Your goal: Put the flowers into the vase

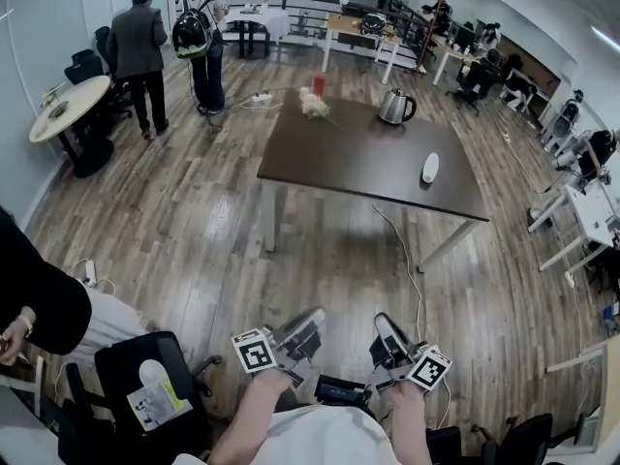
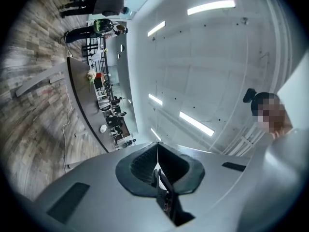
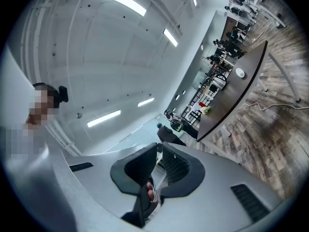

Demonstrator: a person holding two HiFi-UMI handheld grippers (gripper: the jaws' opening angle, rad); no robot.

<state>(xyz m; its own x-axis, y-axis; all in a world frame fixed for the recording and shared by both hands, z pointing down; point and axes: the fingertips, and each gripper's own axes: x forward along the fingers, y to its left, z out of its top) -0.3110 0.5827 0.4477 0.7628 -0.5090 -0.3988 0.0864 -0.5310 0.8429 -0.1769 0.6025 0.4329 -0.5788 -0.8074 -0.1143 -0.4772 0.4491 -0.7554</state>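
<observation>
Far ahead stands a dark brown table. On its far edge are a small red vase and, lying just in front of it, a bunch of white flowers. Both grippers are held low and close to the person's body, well short of the table. My left gripper is shut with nothing in it, and so is my right gripper. The left gripper view shows the closed jaws, with the flowers tiny in the distance. In the right gripper view the jaws also meet, and the flowers look just as small.
A metal kettle and a white oval object also sit on the table. A cable trails across the wooden floor. Two people stand at the back left near a round table. A black chair is beside me.
</observation>
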